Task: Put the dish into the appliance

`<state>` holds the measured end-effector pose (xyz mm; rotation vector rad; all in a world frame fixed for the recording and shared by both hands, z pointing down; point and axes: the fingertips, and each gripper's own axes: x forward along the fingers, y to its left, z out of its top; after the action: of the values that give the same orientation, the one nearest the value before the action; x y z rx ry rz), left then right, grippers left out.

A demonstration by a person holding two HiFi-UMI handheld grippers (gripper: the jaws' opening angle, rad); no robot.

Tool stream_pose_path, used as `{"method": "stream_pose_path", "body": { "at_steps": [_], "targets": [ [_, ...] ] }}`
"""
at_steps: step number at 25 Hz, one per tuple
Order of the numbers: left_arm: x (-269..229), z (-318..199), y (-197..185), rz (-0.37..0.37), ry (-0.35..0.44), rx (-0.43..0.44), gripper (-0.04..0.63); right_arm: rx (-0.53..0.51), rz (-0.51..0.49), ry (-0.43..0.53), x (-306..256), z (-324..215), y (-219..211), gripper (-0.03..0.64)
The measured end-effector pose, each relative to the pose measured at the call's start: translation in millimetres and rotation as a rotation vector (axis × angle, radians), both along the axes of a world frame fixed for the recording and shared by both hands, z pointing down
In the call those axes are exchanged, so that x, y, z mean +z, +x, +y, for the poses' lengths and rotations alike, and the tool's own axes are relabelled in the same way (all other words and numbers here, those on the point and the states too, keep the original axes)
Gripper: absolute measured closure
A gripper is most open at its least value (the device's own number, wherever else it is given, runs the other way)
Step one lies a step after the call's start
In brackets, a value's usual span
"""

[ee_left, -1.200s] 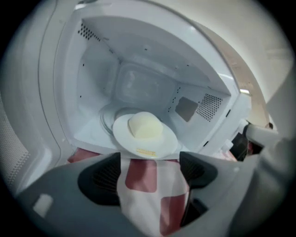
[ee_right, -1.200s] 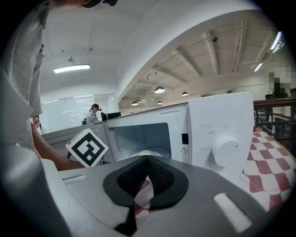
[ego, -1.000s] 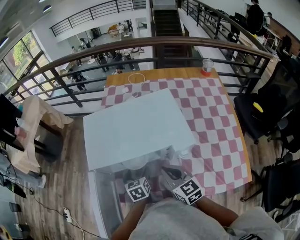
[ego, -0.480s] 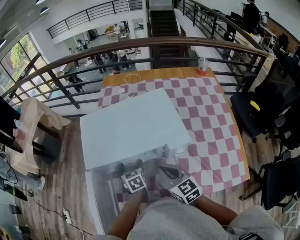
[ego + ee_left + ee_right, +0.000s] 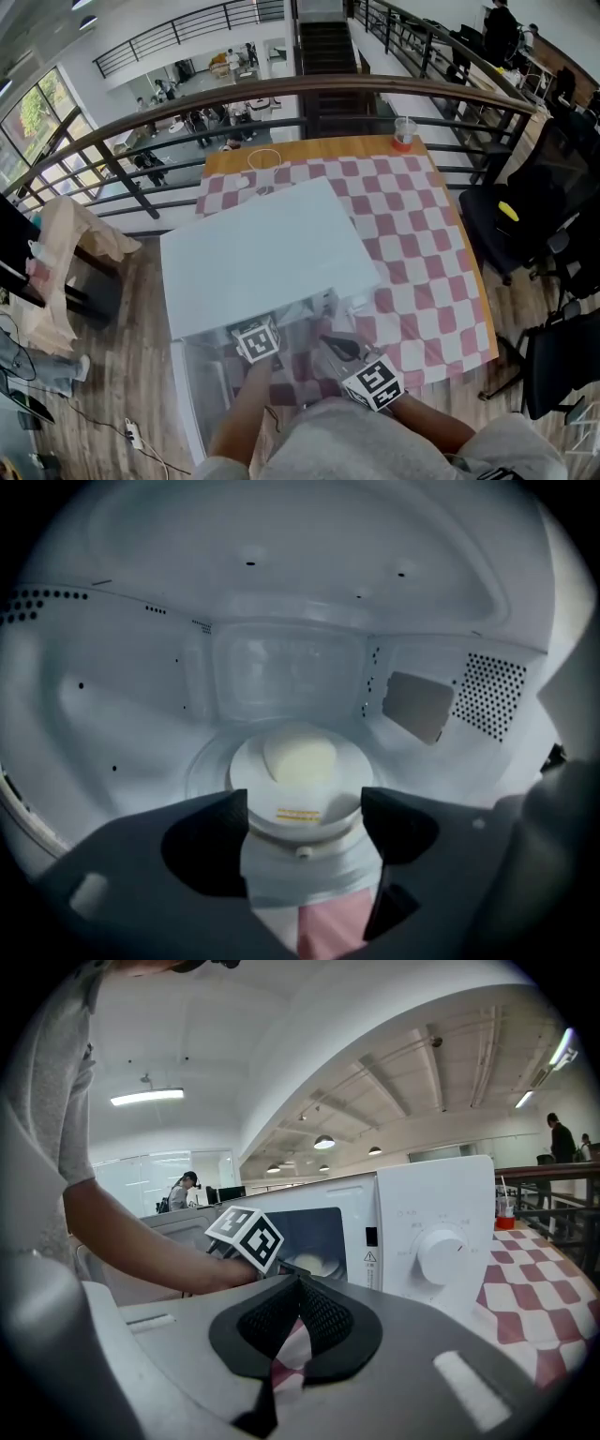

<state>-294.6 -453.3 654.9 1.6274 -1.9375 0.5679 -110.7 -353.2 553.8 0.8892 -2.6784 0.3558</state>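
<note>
The left gripper [image 5: 305,817] reaches into the open cavity of the white box-shaped microwave oven [image 5: 262,253], and its two dark jaws stand wide apart, although they have just been closing a little. The round white dish [image 5: 298,803] sits just ahead of these jaws, on the clear glass turntable [image 5: 211,761] in the middle of the cavity. The near edge of the dish shows between the two tips, and the pads do not press on it. A pale yellow rounded piece of food [image 5: 300,758] lies on top of the dish, further from the gripper. The right gripper [image 5: 300,1282] is clenched, its ribbed black pads are together and nothing is between them. It stays outside the oven, over the red and white checked tablecloth [image 5: 422,244]. From this gripper the open cavity is ahead, and the round white control knob [image 5: 441,1252] is ahead to the right. The marker cube of the left gripper shows just beyond its tips, to the left.
</note>
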Motion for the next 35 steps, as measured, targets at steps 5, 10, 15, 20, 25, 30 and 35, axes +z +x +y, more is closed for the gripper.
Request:
{"method": "stream_pose_path", "body": {
  "at_steps": [5, 10, 15, 20, 25, 30, 35],
  "targets": [
    [-1.9, 1.5, -4.6, 0.024, 0.011, 0.014, 0.258, 0.009, 0.008, -0.005, 2.9, 11.1, 6.0, 0.618],
    [-16.9, 24.0, -9.5, 0.045, 0.086, -0.026, 0.437, 0.021, -0.009, 0.027, 2.0, 20.1, 5.6, 0.618],
    [-32.0, 62.8, 1.5, 0.070, 0.147, -0.031, 0.561, 0.028, 0.007, 0.034, 0.5, 31.2, 7.3, 0.618],
    [-61.0, 99.3, 24.1, 0.061, 0.232, 0.043, 0.583, 0.046, 0.007, 0.047, -3.2, 40.5, 5.7, 0.618],
    [-88.9, 137.5, 34.8, 0.137, 0.293, 0.050, 0.583, 0.044, 0.022, 0.065, -7.6, 56.0, -1.1, 0.617],
    [-112.3, 175.5, 38.8, 0.131, 0.346, 0.089, 0.583, 0.044, 0.030, 0.096, -17.6, 75.5, -8.9, 0.617],
    [-124.0, 197.6, 39.9, 0.120, 0.392, 0.137, 0.583, 0.054, 0.047, 0.142, -32.9, 86.4, 0.8, 0.617]
  ]
}}
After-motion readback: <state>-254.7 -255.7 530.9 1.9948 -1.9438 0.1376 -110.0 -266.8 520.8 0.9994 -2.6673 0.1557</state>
